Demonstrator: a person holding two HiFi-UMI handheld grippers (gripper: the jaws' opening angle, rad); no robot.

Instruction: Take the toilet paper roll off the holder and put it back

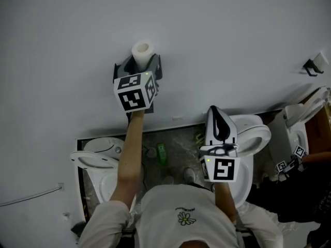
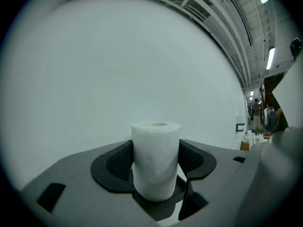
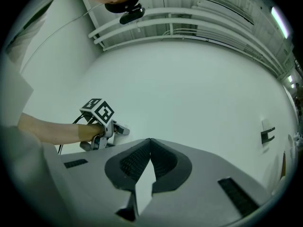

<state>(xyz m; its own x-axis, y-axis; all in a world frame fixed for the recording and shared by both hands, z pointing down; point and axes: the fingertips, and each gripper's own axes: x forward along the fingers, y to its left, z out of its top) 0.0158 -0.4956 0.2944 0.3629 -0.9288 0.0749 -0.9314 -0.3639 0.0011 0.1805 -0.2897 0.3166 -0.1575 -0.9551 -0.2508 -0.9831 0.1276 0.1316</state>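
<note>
The left gripper clamps the toilet paper roll upright, close to the white wall. The right gripper is closed and empty. A black bracket is mounted well to the right, and a toilet stands below.

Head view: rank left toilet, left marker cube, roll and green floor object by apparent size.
1. Left toilet, partly covered.
2. Left marker cube; it sits nearer the camera, so it looks bigger than it is.
3. Roll, lower part hidden.
4. Green floor object, slimmer than the roll.
</note>
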